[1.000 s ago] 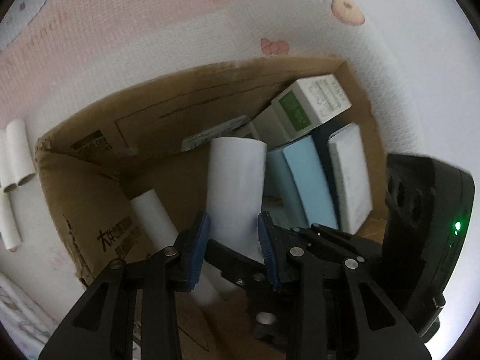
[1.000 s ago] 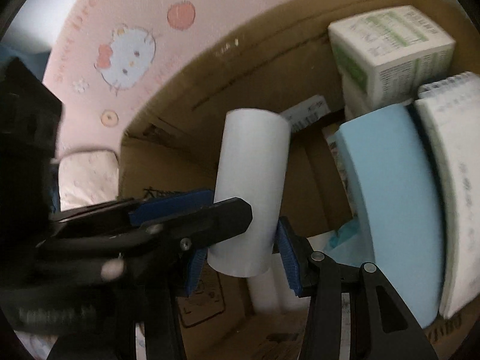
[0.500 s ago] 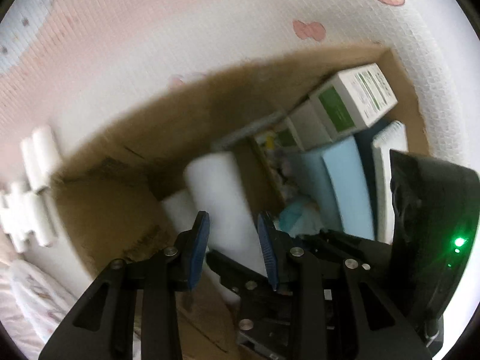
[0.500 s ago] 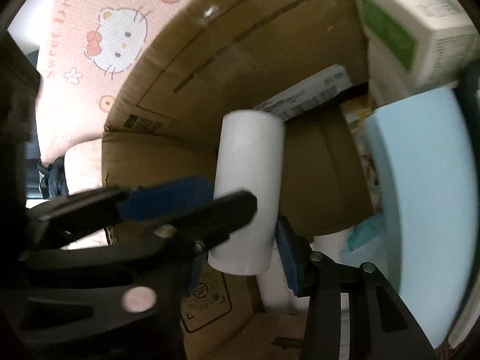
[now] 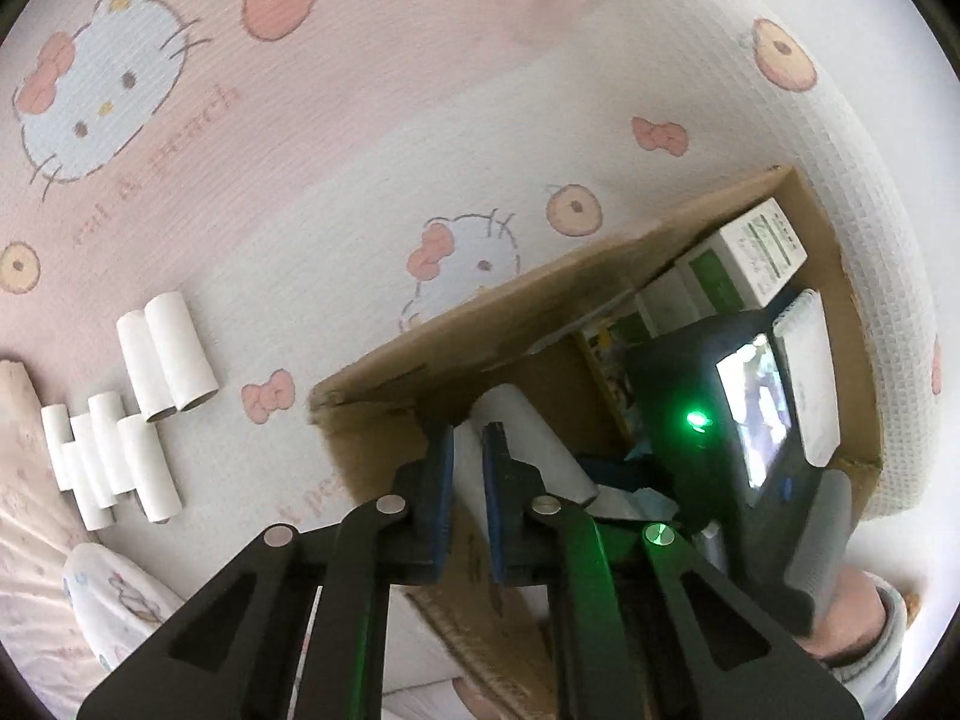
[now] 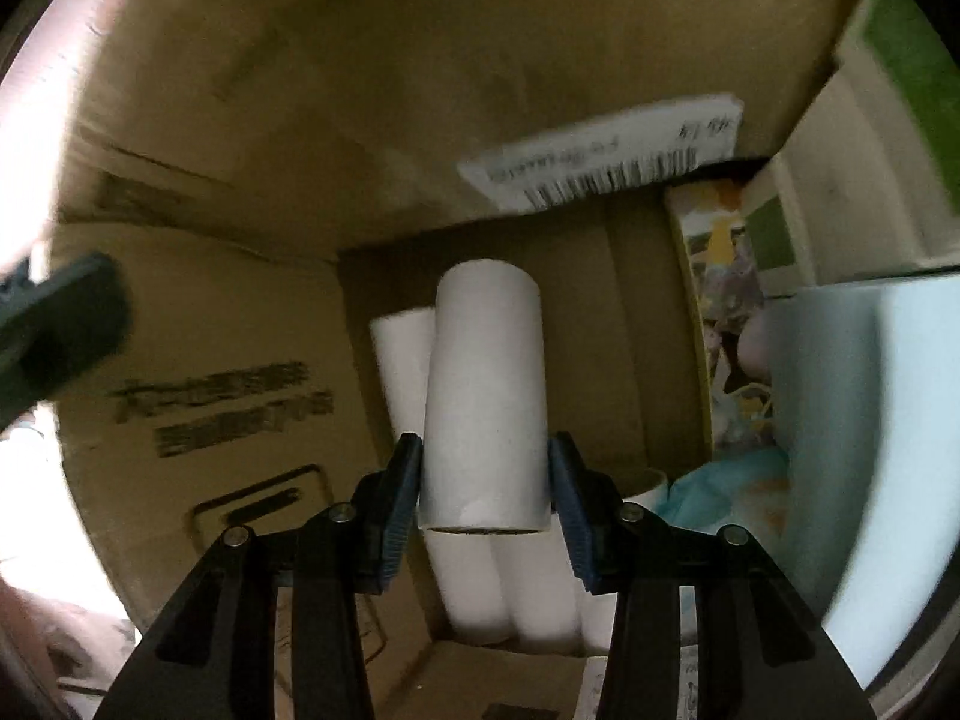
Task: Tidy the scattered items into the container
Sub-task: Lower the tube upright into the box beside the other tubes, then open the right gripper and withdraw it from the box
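A cluster of white paper tubes (image 5: 120, 420) is seen loose on the printed mat (image 5: 336, 138), left of the cardboard box (image 5: 480, 324). The left gripper (image 5: 467, 480) is nearly closed, empty. The right gripper (image 6: 485, 510) is clamped on a tube (image 6: 485, 396), inside the box above stowed tubes (image 6: 516, 594). The task is judged partly done.

White tubes (image 5: 108, 462) and a brown box (image 5: 420, 354)

One tube (image 6: 483, 402) hangs end-on inside the open box above others (image 6: 510, 588) lying on its floor; more lie clustered on the mat, well apart from it.
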`<state>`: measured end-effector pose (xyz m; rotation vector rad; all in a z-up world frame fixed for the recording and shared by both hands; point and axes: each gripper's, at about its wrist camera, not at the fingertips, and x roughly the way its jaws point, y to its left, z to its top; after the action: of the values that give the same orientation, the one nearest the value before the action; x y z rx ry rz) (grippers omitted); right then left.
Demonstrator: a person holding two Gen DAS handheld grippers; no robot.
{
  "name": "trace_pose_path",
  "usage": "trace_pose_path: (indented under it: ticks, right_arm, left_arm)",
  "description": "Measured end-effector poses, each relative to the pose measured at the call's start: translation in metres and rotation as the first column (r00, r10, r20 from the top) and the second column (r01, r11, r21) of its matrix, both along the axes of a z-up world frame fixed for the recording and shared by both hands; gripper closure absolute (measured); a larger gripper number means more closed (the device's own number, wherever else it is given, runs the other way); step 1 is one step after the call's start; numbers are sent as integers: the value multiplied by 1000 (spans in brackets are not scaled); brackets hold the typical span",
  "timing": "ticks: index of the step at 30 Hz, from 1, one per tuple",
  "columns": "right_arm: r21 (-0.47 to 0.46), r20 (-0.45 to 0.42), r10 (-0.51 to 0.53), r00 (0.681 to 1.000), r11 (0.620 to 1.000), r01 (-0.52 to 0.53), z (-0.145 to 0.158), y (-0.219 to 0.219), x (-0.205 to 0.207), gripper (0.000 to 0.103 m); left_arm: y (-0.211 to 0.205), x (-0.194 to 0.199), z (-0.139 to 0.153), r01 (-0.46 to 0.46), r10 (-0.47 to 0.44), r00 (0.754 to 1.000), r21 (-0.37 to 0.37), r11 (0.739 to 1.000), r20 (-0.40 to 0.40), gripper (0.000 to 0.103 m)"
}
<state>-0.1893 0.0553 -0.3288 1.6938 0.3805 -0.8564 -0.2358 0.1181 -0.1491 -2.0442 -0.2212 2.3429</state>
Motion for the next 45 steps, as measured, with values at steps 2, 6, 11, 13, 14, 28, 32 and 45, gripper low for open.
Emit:
trace_pose_path:
  ticks: [2, 6, 11, 13, 14, 28, 32, 45]
  right_arm:
    - [30, 17, 27, 999, 999, -28, -8, -2, 8, 63]
    - [78, -7, 103, 995, 992, -102, -17, -6, 24, 63]
    - [100, -129, 186, 974, 980, -174, -16, -13, 39, 63]
    - [109, -140, 192, 971, 978, -178, -16, -14, 41, 63]
    - [114, -136, 192, 972, 977, -178, -16, -13, 41, 63]
    - [28, -89, 62, 994, 998, -60, 19, 21, 31, 62]
    - [-22, -106, -70, 992, 997, 68, 44, 41, 23, 62]
    - [-168, -354, -395, 847, 918, 358, 166, 82, 21, 61]
  left_arm:
    - [-7, 3, 0, -7, 7, 1000, 26, 1000, -1, 93]
    - [-9, 9, 7, 10, -9, 1000, 37, 999, -24, 93]
    - [-6, 11, 12, 33, -35, 998, -36, 999, -59, 93]
    - [-9, 12, 12, 22, -24, 998, -20, 1000, -58, 93]
    - [-9, 13, 12, 21, -21, 998, -13, 1000, -61, 93]
    - [-5, 31, 33, 32, -38, 993, -58, 998, -116, 92]
    - [0, 44, 44, 45, -54, 987, -65, 997, -148, 92]
    - [24, 115, 91, 136, -181, 938, -165, 977, -296, 67]
